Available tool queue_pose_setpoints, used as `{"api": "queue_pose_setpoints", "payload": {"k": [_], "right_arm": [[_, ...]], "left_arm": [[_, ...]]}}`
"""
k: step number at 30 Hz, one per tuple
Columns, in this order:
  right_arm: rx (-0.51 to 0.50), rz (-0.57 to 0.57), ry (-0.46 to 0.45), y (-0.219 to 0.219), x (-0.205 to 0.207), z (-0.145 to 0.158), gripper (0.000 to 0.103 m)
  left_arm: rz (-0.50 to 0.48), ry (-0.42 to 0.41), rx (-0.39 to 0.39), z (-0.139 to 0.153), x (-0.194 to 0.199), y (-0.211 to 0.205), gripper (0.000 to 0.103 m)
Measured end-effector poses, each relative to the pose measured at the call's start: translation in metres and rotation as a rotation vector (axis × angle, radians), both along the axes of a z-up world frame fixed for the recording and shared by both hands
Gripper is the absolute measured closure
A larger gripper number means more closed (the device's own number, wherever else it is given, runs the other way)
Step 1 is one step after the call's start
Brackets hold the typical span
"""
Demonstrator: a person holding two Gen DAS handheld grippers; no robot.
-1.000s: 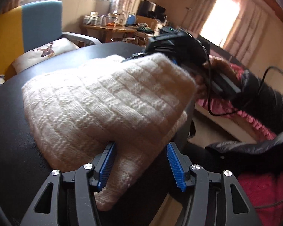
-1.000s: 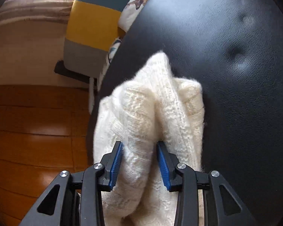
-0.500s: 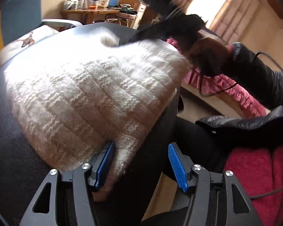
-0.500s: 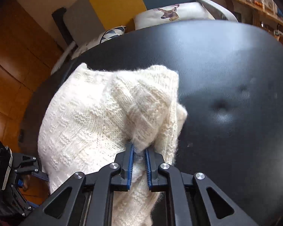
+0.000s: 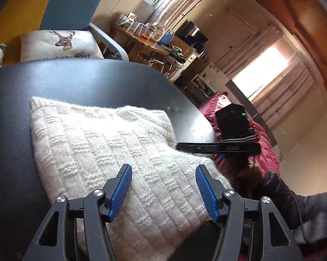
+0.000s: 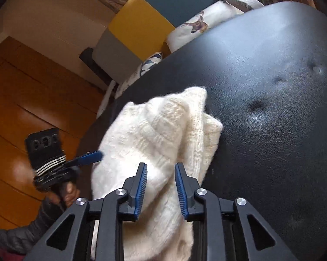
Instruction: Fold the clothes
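While the folded cream sweater (image 5: 102, 152) lies lengthwise across the black ottoman (image 6: 272, 130), the left gripper (image 5: 163, 189) hangs released above its near end and the right gripper (image 6: 161, 187), jaws opening, straddles its bunched edge unpinched.

A white knit sweater (image 6: 163, 139) is being seen bunched on a black padded seat (image 6: 272, 130), its folds rising in a ridge toward the far edge. The right gripper (image 6: 161, 187) is being held over the near part of the knit, its jaws opening, with the fabric lying between the blue pads (image 6: 141, 187) and not visibly being pressed by them. At the left, the left gripper (image 6: 91, 157) is being held by a hand (image 6: 69, 193) in a dark sleeve (image 6: 22, 232), one blue finger reaching to the sweater's edge. Beyond the seat, a chair (image 6: 146, 21) in yellow, teal and grey is being shown, with a deer cushion (image 6: 196, 28) on it, above a wooden floor (image 6: 32, 100).
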State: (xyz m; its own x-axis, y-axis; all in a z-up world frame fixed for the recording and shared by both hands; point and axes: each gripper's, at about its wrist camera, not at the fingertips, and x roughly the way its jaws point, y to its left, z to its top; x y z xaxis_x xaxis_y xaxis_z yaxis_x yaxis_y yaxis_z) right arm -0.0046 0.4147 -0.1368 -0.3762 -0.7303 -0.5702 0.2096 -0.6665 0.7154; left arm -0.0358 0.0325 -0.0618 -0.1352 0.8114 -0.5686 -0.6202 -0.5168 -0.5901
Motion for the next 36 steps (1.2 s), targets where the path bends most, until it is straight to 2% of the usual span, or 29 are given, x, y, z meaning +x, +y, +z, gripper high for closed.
{"api": "queue_pose_setpoints", "payload": {"k": [4, 7, 9, 13, 15, 16, 18, 19, 20, 21, 22, 23, 26, 28, 29, 31, 33, 36], "right_arm": [[-0.108, 0.116, 0.005, 0.006, 0.031, 0.018, 0.064], [-0.135, 0.190, -0.039, -0.005, 0.045, 0.016, 0.058], [-0.122, 0.231, -0.069, -0.018, 0.047, 0.009, 0.056], [-0.118, 0.300, -0.059, -0.043, 0.052, -0.001, 0.054], [-0.173, 0.427, -0.052, -0.061, 0.058, -0.001, 0.057], [-0.157, 0.483, -0.026, -0.062, 0.070, 0.001, 0.057], [-0.040, 0.516, -0.063, -0.064, 0.082, -0.013, 0.062], [-0.010, 0.503, -0.114, -0.059, 0.085, -0.028, 0.065], [-0.004, 0.484, -0.140, -0.051, 0.088, -0.040, 0.083], [-0.002, 0.463, -0.163, -0.044, 0.092, -0.052, 0.093], [-0.044, 0.434, -0.169, -0.036, 0.095, -0.059, 0.099], [-0.085, 0.404, -0.174, -0.028, 0.098, -0.066, 0.099], [-0.154, 0.341, -0.161, -0.014, 0.110, -0.072, 0.098], [-0.177, 0.306, -0.157, -0.005, 0.116, -0.066, 0.093], [-0.185, 0.288, -0.160, 0.002, 0.119, -0.061, 0.084], [-0.189, 0.239, -0.145, 0.018, 0.124, -0.046, 0.074], [-0.186, 0.162, -0.108, 0.037, 0.126, -0.029, 0.074], [-0.200, 0.016, -0.060, 0.061, 0.121, -0.010, 0.065]], "left_arm": [[-0.017, 0.009, -0.014, -0.002, -0.002, 0.011, 0.041], [-0.023, 0.019, -0.024, -0.002, -0.004, 0.018, 0.041], [-0.026, 0.034, -0.046, -0.002, -0.005, 0.022, 0.041], [-0.038, 0.041, -0.063, -0.003, -0.009, 0.035, 0.041], [-0.048, 0.050, -0.074, -0.003, -0.012, 0.046, 0.041], [-0.060, 0.055, -0.084, -0.003, -0.013, 0.053, 0.041], [-0.093, 0.063, -0.110, -0.007, -0.014, 0.069, 0.041], [-0.110, 0.069, -0.127, -0.011, -0.013, 0.078, 0.041], [-0.129, 0.070, -0.139, -0.015, -0.012, 0.087, 0.041], [-0.148, 0.073, -0.147, -0.019, -0.008, 0.095, 0.041], [-0.162, 0.098, -0.159, -0.022, -0.002, 0.102, 0.041], [-0.173, 0.135, -0.176, -0.025, 0.005, 0.109, 0.041], [-0.167, 0.214, -0.214, -0.029, 0.021, 0.123, 0.034], [-0.163, 0.220, -0.210, -0.028, 0.023, 0.123, 0.032], [-0.159, 0.215, -0.199, -0.026, 0.022, 0.121, 0.032], [-0.140, 0.189, -0.162, -0.019, 0.017, 0.114, 0.032], [-0.111, 0.160, -0.125, -0.011, 0.011, 0.105, 0.032], [-0.069, 0.176, -0.086, 0.001, 0.013, 0.089, 0.032]]}}
